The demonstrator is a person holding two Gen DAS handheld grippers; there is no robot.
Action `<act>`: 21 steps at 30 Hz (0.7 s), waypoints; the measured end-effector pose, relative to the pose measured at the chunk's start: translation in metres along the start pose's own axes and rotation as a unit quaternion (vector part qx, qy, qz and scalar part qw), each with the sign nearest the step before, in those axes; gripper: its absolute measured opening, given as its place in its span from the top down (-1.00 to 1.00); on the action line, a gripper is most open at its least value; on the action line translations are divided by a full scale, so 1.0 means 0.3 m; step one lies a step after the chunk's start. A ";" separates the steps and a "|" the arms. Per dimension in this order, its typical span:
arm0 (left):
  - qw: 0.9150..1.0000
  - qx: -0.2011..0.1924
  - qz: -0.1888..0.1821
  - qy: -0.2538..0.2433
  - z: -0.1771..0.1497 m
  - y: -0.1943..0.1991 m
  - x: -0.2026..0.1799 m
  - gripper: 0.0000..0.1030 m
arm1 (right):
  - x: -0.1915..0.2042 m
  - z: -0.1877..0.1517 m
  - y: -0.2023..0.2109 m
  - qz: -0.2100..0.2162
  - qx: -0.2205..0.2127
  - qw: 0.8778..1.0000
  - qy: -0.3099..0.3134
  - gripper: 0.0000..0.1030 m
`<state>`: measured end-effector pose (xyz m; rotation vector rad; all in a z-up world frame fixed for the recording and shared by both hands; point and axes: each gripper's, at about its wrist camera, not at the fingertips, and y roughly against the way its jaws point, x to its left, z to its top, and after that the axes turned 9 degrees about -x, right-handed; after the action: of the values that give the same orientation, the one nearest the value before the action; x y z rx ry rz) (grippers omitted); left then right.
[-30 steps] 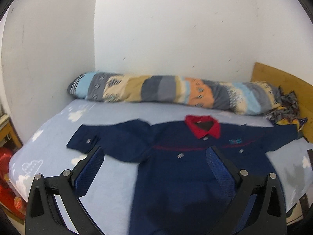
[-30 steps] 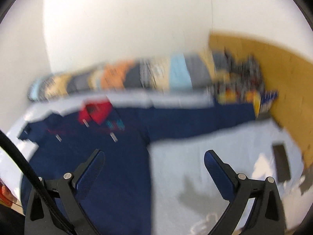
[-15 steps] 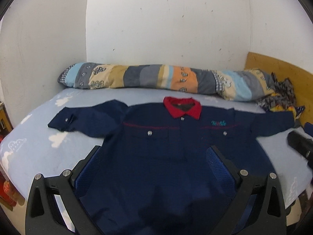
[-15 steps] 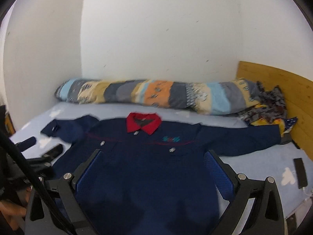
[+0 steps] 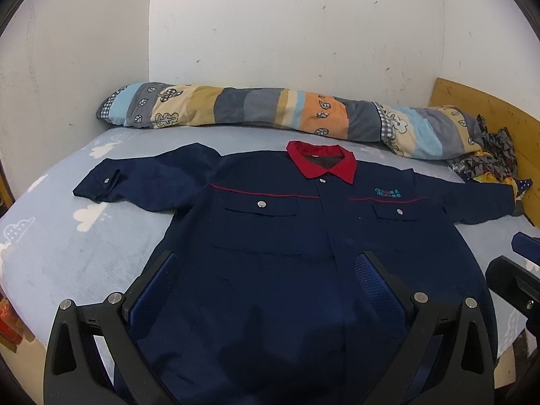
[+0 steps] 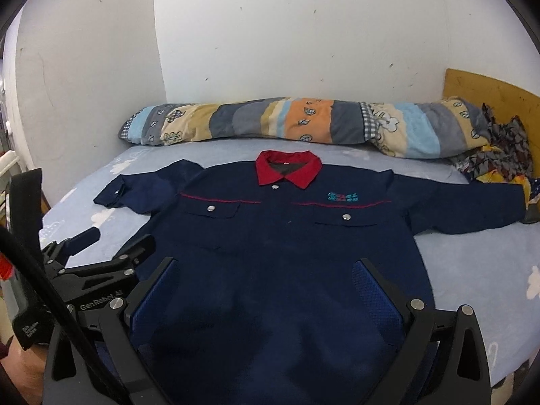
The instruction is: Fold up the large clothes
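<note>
A navy work jacket [image 5: 287, 236] [image 6: 280, 236] with a red collar [image 5: 322, 163] [image 6: 287, 168] lies flat, front up, on the light blue bed sheet [image 5: 84, 236], both sleeves spread sideways. My left gripper [image 5: 266, 263] hovers open over the jacket's lower front, nothing between its blue pads. My right gripper [image 6: 265, 266] is also open above the lower front, a little to the right. The left gripper [image 6: 101, 246] appears at the left of the right wrist view, and part of the right gripper [image 5: 519, 270] at the right edge of the left wrist view.
A long patchwork bolster [image 5: 287, 114] [image 6: 303, 121] lies along the white wall behind the jacket. Crumpled patterned cloth [image 5: 489, 158] is heaped by the wooden headboard [image 5: 489, 108] at the right. The bed's left edge drops off near red items [image 5: 6, 317].
Both wrist views swung from the sides toward the jacket's middle and steadied. The two grippers now sit side by side over its lower front, still open.
</note>
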<state>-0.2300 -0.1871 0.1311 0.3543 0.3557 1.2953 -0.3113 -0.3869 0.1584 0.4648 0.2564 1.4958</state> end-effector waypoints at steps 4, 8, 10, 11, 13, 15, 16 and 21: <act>1.000 -0.001 0.002 -0.004 -0.001 0.001 0.004 -1.00 | 0.019 0.000 -0.007 0.001 0.004 1.000 0.007 -1.00; 1.000 0.001 0.004 -0.005 0.000 0.002 0.013 -1.00 | 0.029 0.001 -0.003 -0.001 0.001 1.000 0.012 -1.00; 1.000 0.000 0.009 -0.007 -0.002 0.002 0.013 -1.00 | 0.034 0.001 -0.005 -0.005 0.000 1.000 0.011 -1.00; 1.000 0.000 0.009 -0.007 0.001 0.003 0.015 -1.00 | 0.036 0.002 -0.007 -0.005 0.001 1.000 0.010 -1.00; 1.000 -0.001 0.010 -0.007 0.000 0.003 0.017 -1.00 | 0.033 0.006 -0.007 -0.005 0.002 1.000 0.008 -1.00; 1.000 -0.002 0.010 -0.009 0.000 0.005 0.019 -1.00 | 0.029 0.007 -0.008 -0.005 0.003 1.000 0.007 -1.00; 1.000 -0.001 0.010 -0.009 -0.001 0.004 0.019 -1.00 | 0.029 0.007 -0.008 -0.006 0.003 1.000 0.006 -1.00; 1.000 -0.001 0.011 -0.010 -0.001 0.006 0.022 -1.00 | 0.024 0.003 -0.006 -0.008 0.004 1.000 0.009 -1.00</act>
<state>-0.2301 -0.1801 0.1314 0.3703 0.3336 1.3118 -0.3089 -0.3800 0.1593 0.4545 0.2800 1.4850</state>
